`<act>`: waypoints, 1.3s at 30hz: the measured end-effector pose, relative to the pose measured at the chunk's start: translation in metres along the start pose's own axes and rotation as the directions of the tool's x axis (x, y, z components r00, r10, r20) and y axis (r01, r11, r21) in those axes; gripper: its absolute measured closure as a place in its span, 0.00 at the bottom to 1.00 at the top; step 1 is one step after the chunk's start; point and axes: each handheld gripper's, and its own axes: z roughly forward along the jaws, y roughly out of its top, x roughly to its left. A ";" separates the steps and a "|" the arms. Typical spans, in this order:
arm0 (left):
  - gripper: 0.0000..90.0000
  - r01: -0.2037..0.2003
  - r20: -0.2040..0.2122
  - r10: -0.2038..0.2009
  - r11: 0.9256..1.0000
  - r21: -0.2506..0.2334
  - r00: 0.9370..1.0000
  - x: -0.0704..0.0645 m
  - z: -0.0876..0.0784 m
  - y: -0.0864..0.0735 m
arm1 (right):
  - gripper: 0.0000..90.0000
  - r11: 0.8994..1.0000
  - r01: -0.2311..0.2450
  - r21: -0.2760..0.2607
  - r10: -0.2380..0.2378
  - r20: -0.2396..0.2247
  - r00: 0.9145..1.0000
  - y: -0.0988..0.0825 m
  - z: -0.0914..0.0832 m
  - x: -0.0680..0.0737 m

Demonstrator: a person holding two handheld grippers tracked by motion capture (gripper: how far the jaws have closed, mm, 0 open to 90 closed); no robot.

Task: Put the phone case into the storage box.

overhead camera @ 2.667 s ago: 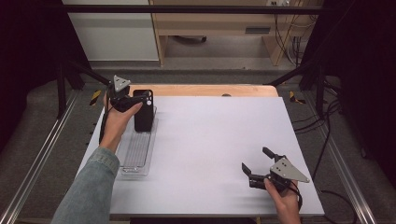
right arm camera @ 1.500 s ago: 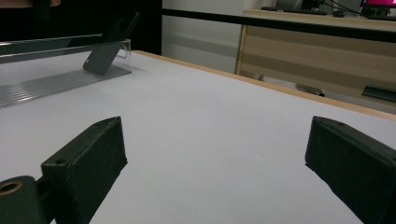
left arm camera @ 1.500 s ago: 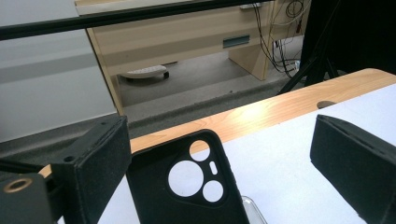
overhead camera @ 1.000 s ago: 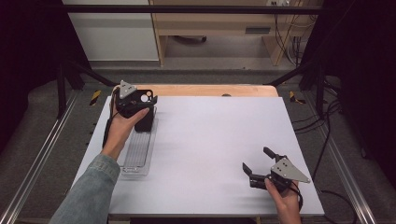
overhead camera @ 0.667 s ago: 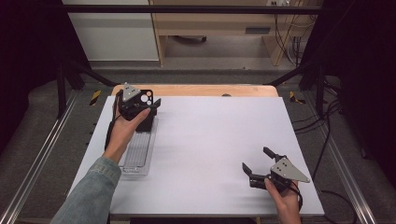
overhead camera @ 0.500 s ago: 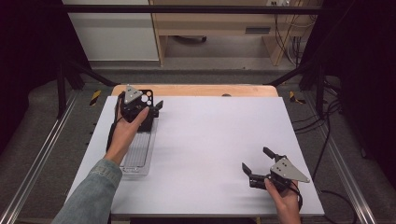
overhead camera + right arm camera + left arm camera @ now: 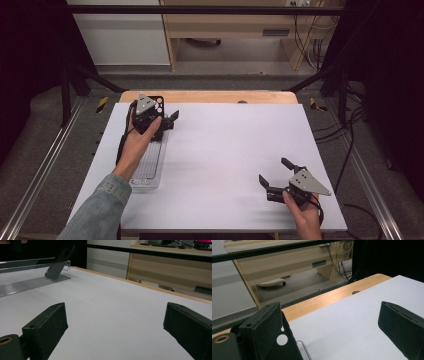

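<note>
While the right gripper (image 7: 274, 180) rests at the near right of the white table (image 7: 235, 150) with jaws spread on nothing, the left gripper (image 7: 169, 120), also released, hovers farther off beside one black phone case (image 7: 58, 263) leaning in one clear rack (image 7: 150, 167).

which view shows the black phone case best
The right gripper view: the black phone case leans tilted at the far end of the clear tray, unobstructed. In the high view the left gripper and hand cover most of it. The left gripper view shows a close black edge with round holes.
</note>
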 end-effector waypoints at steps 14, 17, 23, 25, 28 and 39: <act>0.05 0.004 0.062 -0.004 1.000 0.002 0.998 -0.025 -0.007 0.007 | 0.06 1.000 0.001 -0.001 -0.001 0.000 1.000 0.000 0.000 0.000; 0.05 -0.009 0.075 0.009 1.000 0.000 0.997 -0.031 -0.008 0.008 | 0.06 1.000 0.001 -0.001 -0.001 0.000 1.000 0.000 0.000 0.000; 0.05 -0.022 0.102 0.022 1.000 -0.007 0.995 -0.043 -0.011 0.009 | 0.06 1.000 0.001 -0.002 -0.001 0.001 1.000 0.000 0.000 0.000; 0.05 -0.021 0.109 0.022 1.000 -0.009 0.994 -0.047 -0.012 0.010 | 0.06 1.000 0.000 -0.002 0.000 0.001 1.000 0.000 0.000 0.000; 0.04 -0.012 0.121 0.014 1.000 -0.014 0.993 -0.053 -0.013 0.010 | 0.06 1.000 0.001 -0.002 -0.001 0.000 1.000 0.000 0.000 0.000; 0.04 -0.029 0.156 0.033 0.999 -0.026 0.987 -0.070 -0.013 0.008 | 0.06 1.000 0.002 -0.001 -0.002 0.001 1.000 0.000 -0.001 0.000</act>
